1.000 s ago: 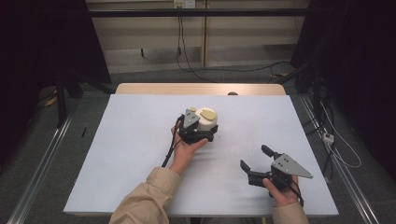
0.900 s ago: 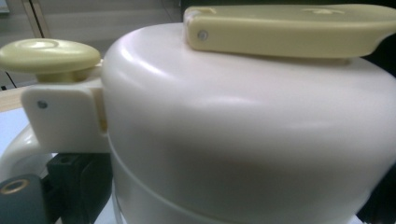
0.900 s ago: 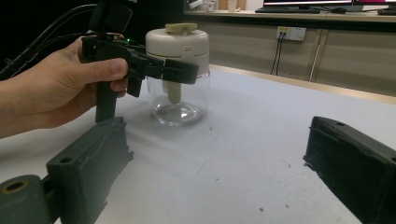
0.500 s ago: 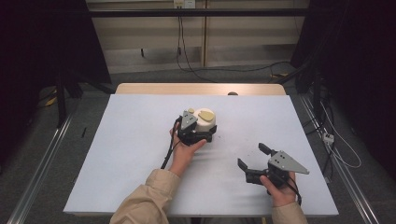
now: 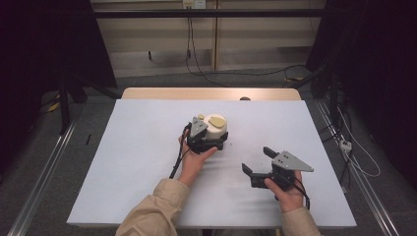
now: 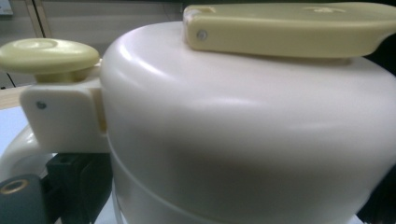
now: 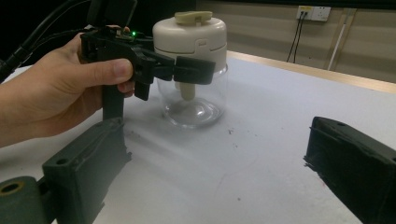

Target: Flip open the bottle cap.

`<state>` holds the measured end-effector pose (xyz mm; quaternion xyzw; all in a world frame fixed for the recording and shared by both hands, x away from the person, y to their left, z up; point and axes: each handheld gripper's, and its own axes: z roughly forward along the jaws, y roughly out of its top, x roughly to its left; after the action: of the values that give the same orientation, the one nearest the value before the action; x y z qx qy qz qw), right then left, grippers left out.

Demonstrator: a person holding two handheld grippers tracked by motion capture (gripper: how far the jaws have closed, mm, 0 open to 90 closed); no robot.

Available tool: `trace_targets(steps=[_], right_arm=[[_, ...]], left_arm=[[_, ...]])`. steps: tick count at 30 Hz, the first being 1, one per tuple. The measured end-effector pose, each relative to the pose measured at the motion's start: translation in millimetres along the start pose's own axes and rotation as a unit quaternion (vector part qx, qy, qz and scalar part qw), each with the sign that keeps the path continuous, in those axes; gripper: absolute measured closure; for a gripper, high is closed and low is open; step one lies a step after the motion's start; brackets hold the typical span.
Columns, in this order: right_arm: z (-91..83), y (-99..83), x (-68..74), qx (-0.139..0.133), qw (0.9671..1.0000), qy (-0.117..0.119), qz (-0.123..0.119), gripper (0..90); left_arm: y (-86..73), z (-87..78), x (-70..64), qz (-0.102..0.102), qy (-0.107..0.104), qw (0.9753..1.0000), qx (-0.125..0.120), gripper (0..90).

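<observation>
Nearest the person's edge of the counter point(image 5: 123, 196), the right gripper point(image 5: 260, 164) is hovering low over the white sheet toward the near right corner, its jaws standing wide apart on nothing; compared with a second ago it is sitting slightly lower and closer to that near edge, so it is backing off rather than closing in, which I judge leaves the holding work to the other hand for now. Farther in, around the middle of the counter, the left gripper point(image 7: 187, 70) is staying put with its jaws clamped on the chopper jar point(image 5: 215, 132), which is standing upright on the sheet. The right gripper view is showing what the high view is not: a clear glass bowl under the cream lid, and the left hand point(image 7: 56, 88) wrapping the handle. The left gripper view is giving the pale yellow knob point(image 6: 46, 56) and flat handle point(image 6: 289, 25) on the lid.
</observation>
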<state>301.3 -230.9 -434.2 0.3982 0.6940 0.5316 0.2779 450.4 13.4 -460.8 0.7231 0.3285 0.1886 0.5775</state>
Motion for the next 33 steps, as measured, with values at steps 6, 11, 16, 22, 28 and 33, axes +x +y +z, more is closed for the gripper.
trace_targets(steps=[6, 11, 16, 22, 28, 33], right_arm=[[10.3, 6.9, -0.1, 0.007, 0.9999, -0.005, 0.01, 4.7], [16.8, 11.1, -0.6, 0.012, 0.9997, -0.012, 0.018, 5.5], [21.2, 17.8, -3.2, 0.016, 0.9995, -0.017, 0.023, 6.8], [26.2, 21.7, -7.5, 0.011, 0.9992, -0.016, 0.034, 14.1], [33.7, 28.2, -8.0, 0.008, 0.9991, -0.016, 0.038, 23.5], [39.9, 35.7, -7.0, 0.01, 0.9994, -0.013, 0.031, 32.7]], left_arm=[[0.1, 0.6, -0.7, 0.0, 0.002, 1.0, 0.0, 5.7], [-0.1, 0.5, -1.0, 0.0, 0.003, 1.0, 0.0, 5.7], [0.0, 0.5, -0.8, 0.001, 0.003, 1.0, 0.001, 5.7], [0.1, 0.6, -0.9, 0.003, 0.003, 1.0, 0.002, 5.7], [0.0, 0.5, -1.6, 0.002, 0.005, 1.0, 0.003, 5.6], [-0.1, 0.7, -1.9, 0.002, 0.005, 1.0, 0.003, 5.6]])
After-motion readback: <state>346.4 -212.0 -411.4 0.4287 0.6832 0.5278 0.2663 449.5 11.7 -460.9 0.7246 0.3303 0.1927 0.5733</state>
